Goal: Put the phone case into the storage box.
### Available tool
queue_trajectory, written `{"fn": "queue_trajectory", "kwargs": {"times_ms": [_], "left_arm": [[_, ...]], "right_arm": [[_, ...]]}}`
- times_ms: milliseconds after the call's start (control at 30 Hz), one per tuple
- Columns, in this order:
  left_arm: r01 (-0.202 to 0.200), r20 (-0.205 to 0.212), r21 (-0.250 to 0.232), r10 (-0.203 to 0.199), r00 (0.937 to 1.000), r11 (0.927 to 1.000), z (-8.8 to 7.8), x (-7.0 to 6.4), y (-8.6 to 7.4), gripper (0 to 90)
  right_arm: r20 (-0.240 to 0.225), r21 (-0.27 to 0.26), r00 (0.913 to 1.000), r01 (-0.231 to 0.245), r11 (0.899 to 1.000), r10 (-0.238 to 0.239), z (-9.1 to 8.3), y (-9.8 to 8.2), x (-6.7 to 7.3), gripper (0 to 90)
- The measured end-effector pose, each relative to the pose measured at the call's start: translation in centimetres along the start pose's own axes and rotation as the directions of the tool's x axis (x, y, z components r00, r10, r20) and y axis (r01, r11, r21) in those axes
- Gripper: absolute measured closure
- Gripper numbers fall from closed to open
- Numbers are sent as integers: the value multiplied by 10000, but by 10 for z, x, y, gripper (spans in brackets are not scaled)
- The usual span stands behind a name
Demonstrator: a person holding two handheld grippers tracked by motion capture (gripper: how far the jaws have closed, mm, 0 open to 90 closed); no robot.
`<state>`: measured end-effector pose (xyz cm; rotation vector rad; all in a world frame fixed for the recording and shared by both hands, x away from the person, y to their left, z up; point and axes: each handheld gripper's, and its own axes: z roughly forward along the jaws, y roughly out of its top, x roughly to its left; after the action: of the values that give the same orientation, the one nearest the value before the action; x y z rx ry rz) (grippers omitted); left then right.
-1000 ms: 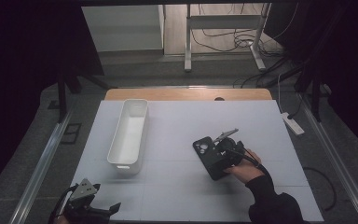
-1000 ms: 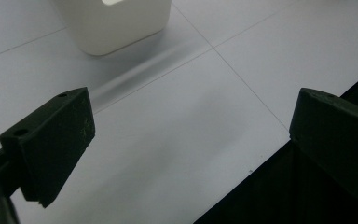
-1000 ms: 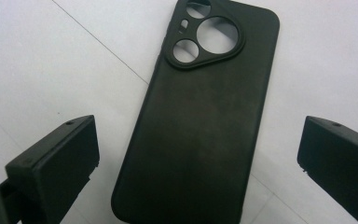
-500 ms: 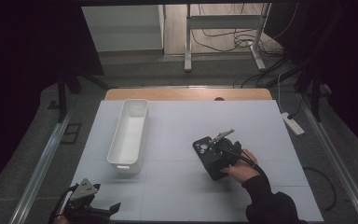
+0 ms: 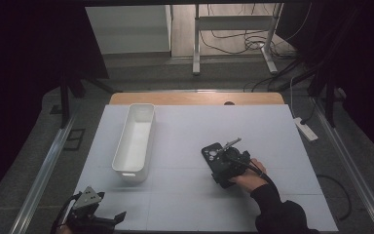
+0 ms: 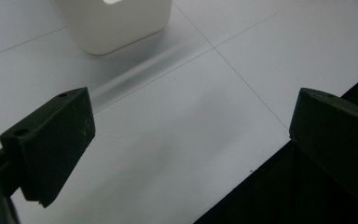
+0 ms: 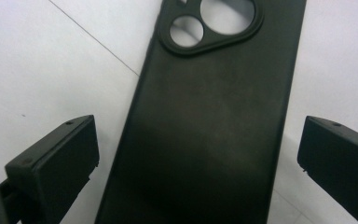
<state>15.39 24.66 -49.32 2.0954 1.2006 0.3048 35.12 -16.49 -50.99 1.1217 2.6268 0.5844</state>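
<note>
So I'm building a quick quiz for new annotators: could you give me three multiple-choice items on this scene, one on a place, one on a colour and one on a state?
1. Where does the white bin stand on the table?
A. left part
B. right edge
C. centre front

2. What colour is the phone case?
A. white
B. red
C. black

3. How does the right gripper stand to the phone case?
A. shut on it
B. open, one jaw on each side of it
C. far from it

Answers:
1. A, the high view shows the bin left of the middle.
2. C, the right gripper view shows it black, with camera cutouts.
3. B, in that view both jaws stand apart from the case's long edges.
</note>
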Motion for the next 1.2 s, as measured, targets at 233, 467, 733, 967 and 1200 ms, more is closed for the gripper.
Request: {"fn": "queue_trajectory", "kwargs": {"times_ms": [233,467,733,967,1200], "left_arm": [[14,-3,-11,-14,10000,10000,0,0,0,9],[35,-3,1,-35,10000,10000,0,0,0,9],[29,-21,28,-29,10000,10000,0,0,0,9],[23,-46,28,-23,10000,10000,0,0,0,9],[-54,-2,-52,54,10000,10000,-1,0,0,8]], "right_arm": [[59,155,10000,-78,9998,77,7,-3,-1,0],[67,61,10000,-62,10000,62,7,-5,-2,0],[49,219,9999,-97,9997,95,6,-3,0,23],[-41,393,9999,-119,9992,120,2,-1,1,109],[-240,408,9997,90,9991,-80,0,-2,-3,137]]}}
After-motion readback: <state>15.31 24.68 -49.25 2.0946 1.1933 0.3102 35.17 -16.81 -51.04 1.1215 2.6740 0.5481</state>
